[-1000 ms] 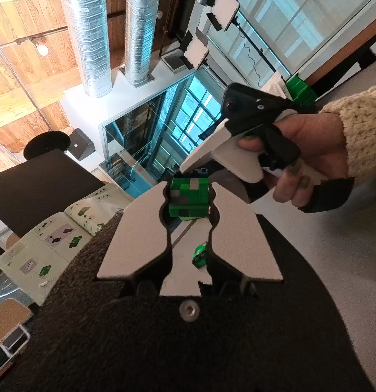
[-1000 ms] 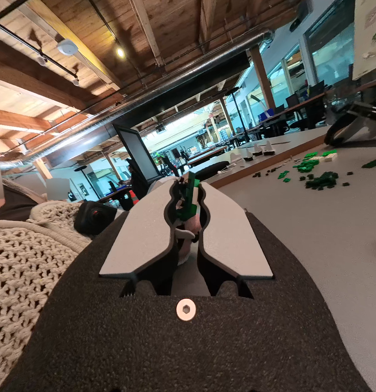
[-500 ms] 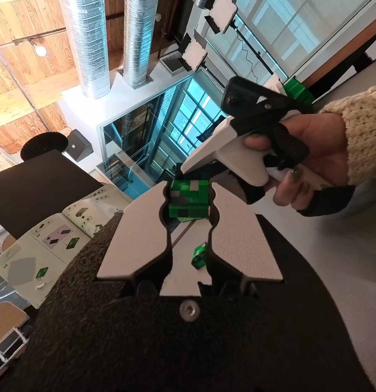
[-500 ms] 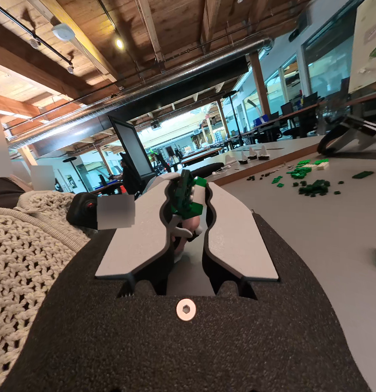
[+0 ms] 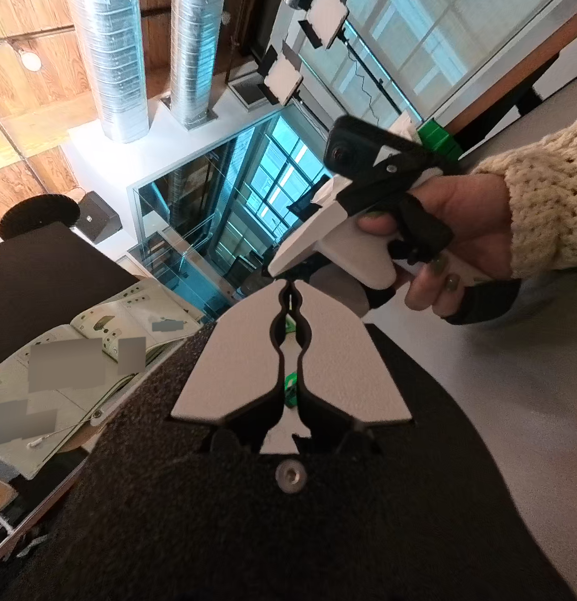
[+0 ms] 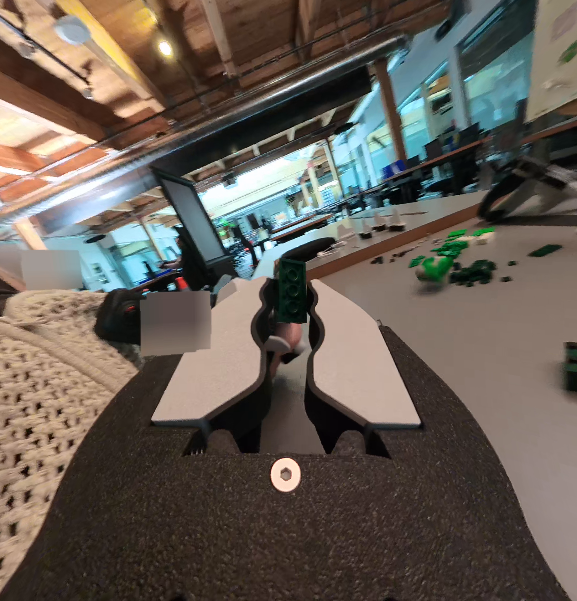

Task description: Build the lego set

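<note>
Grey table (image 6: 443,357), bricks scattered (image 6: 469,276) far side. My right gripper (image 6: 288,292) clamps a dark green brick (image 6: 291,297), raised. Left gripper (image 5: 290,289) pinched together, empty. I'd keep the brick square, then press studs evenly.

The left wrist view is taken from just behind its own fingers (image 5: 248,351), rolled sideways and tilted upward, so that ceiling ducts (image 5: 109,65) and the grey desk (image 5: 508,374) are both seen. The right wrist view is taken low over the desk (image 6: 459,325), facing across the room. The other handheld unit is caught close in each view, and the desk is shared.
</note>
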`<state>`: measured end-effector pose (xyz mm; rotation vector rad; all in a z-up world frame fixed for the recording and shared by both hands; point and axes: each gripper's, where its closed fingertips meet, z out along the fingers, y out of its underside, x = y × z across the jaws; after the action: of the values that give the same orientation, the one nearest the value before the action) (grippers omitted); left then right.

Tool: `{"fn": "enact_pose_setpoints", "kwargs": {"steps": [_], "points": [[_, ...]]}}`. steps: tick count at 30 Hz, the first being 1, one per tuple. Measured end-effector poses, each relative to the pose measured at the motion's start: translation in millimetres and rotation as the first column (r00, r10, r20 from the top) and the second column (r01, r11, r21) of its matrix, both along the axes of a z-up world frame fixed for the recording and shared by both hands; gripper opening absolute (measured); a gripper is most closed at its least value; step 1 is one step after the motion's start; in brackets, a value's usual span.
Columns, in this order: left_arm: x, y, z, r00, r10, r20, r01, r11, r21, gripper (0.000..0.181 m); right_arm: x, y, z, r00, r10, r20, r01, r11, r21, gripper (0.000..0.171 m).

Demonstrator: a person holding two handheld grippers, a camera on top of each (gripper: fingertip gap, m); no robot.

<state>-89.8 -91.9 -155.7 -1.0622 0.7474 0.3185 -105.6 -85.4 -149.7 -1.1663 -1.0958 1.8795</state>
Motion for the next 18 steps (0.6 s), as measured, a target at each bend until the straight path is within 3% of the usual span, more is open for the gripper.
{"fn": "enact_pose_setpoints", "kwargs": {"steps": [6,18], "points": [[-1,8,-8,1.000,0.021,0.006,-0.021,0.998,-0.053,0.026,0,24,-5,0.984,-0.175,0.018,0.174,0.984,0.043,0.018],[-21,8,1,0.988,0.039,0.148,-0.029,0.998,-0.063,0.029,-3,27,-14,0.977,-0.207,0.056,0.204,0.977,0.060,0.018]]}}
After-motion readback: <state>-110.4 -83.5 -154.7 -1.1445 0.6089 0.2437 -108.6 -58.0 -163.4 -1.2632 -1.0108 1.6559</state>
